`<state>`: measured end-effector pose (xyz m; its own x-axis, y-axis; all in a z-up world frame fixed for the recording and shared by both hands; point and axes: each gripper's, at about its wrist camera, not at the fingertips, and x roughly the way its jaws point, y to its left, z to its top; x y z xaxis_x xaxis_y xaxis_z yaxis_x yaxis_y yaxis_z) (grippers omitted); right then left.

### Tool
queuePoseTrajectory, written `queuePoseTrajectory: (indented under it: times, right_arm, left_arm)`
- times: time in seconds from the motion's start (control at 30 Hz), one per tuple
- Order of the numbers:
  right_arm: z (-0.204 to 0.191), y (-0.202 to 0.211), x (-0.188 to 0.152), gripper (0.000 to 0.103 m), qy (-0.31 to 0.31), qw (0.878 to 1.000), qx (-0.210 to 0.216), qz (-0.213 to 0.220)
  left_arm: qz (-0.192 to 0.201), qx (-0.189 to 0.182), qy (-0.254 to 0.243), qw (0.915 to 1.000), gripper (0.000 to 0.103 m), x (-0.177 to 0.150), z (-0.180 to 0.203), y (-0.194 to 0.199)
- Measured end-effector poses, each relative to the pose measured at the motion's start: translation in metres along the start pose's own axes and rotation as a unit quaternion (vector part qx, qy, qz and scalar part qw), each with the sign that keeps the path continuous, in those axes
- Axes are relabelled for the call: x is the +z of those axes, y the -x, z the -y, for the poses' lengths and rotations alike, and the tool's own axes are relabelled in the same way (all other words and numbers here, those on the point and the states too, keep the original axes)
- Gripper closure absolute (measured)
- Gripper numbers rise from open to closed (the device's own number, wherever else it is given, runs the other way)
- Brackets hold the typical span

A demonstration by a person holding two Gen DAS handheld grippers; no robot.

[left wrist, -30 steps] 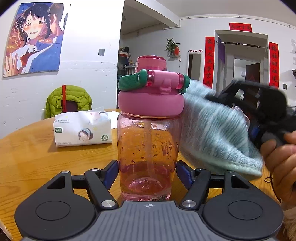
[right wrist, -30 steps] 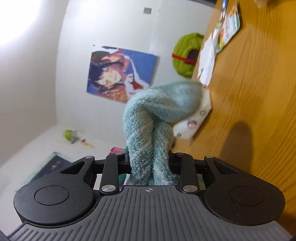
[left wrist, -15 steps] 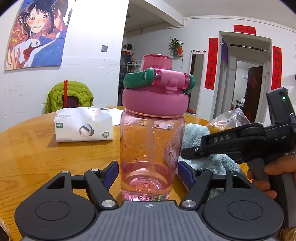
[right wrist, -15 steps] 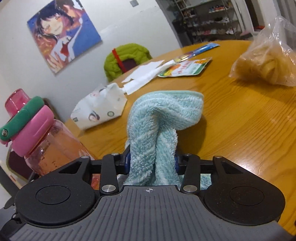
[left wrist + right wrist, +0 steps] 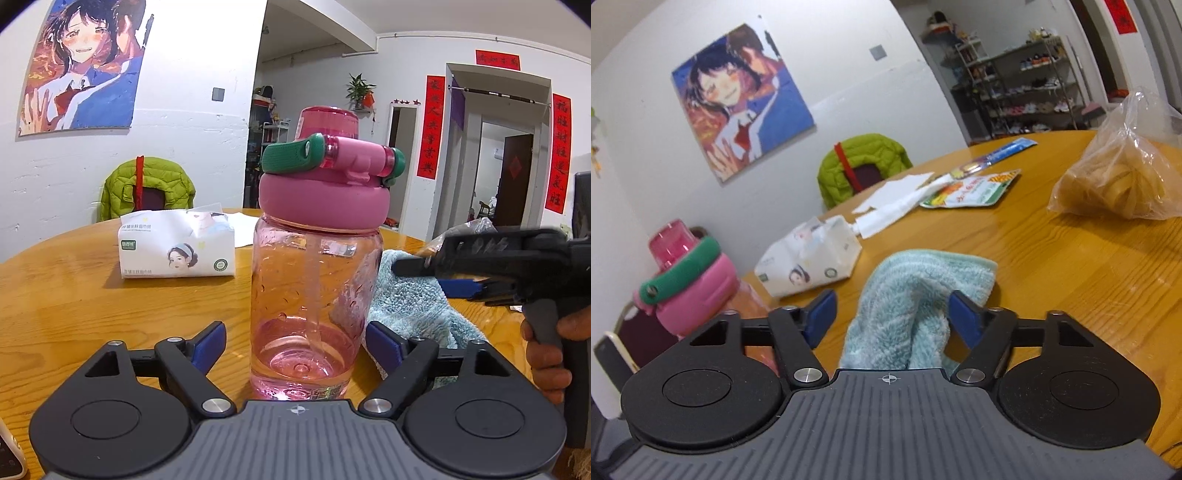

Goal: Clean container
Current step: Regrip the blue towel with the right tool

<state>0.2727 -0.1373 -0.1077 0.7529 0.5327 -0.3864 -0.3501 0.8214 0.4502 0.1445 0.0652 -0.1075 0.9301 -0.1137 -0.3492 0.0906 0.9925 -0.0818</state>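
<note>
Bare tabletop [image 5: 66,314] beside upright bottle [image 5: 317,280]

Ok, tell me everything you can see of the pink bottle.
The pink bottle stands upright on the wooden table. Its body is clear pink plastic with a straw inside and droplets on the wall; it looks empty. On top sit a thick opaque pink lid, a green carry handle and a translucent pink cap. It stands between the left gripper's blue pads, whose jaws have just been opening and now stand clear of it. The light blue cloth lies close beside it.
</note>
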Motion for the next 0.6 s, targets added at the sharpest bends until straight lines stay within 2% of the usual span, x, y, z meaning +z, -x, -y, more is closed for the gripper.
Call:
queuePoseTrajectory:
  times: [0.03,0.07,0.17,0.23,0.27,0.37,0.43,0.5,0.53,0.57,0.6]
  right_arm:
    - [-0.001,-0.006,-0.002,0.057,0.006,1.000,-0.009,-0.010]
    - [-0.002,-0.012,-0.004,0.064,0.013,0.999,-0.017,-0.026]
    - [-0.006,-0.032,-0.013,0.066,0.032,0.997,-0.038,-0.066]
    - [-0.007,-0.033,-0.017,0.072,0.046,0.996,-0.044,-0.068]
    - [-0.008,-0.033,-0.017,0.078,0.051,0.995,-0.046,-0.069]
    - [-0.010,-0.031,-0.018,0.083,0.054,0.995,-0.051,-0.064]
    - [-0.004,-0.028,-0.016,0.085,0.025,0.997,-0.046,-0.050]
    - [0.013,-0.020,-0.010,0.086,-0.053,0.998,0.010,-0.018]
    - [0.024,-0.016,-0.006,0.086,-0.103,0.993,0.053,-0.006]
    - [0.035,-0.018,-0.006,0.086,-0.159,0.982,0.102,-0.002]
    - [0.046,-0.020,-0.006,0.086,-0.214,0.965,0.150,0.003]
  left_arm:
    - [-0.002,0.000,-0.001,1.0000,0.020,0.000,0.000,-0.001]
    - [-0.004,0.000,-0.001,1.0000,0.020,0.000,0.000,-0.001]
    - [-0.003,-0.001,-0.004,1.0000,0.019,-0.001,0.002,0.000]
    - [-0.002,-0.001,-0.005,1.0000,0.018,-0.001,0.003,0.002]
    - [-0.002,-0.001,-0.005,1.0000,0.018,-0.002,0.004,0.003]
    - [0.003,0.003,-0.007,1.0000,0.018,-0.004,0.008,0.009]
    - [0.012,0.002,-0.011,0.9999,0.019,-0.006,0.010,0.015]
    - [0.022,0.002,-0.012,0.9997,0.020,-0.007,0.012,0.021]
    - [0.027,0.003,-0.013,0.9995,0.022,-0.007,0.012,0.023]
    - [0.032,0.004,-0.014,0.9994,0.023,-0.008,0.013,0.025]
    - [0.034,0.001,-0.016,0.9993,0.023,-0.008,0.014,0.025]
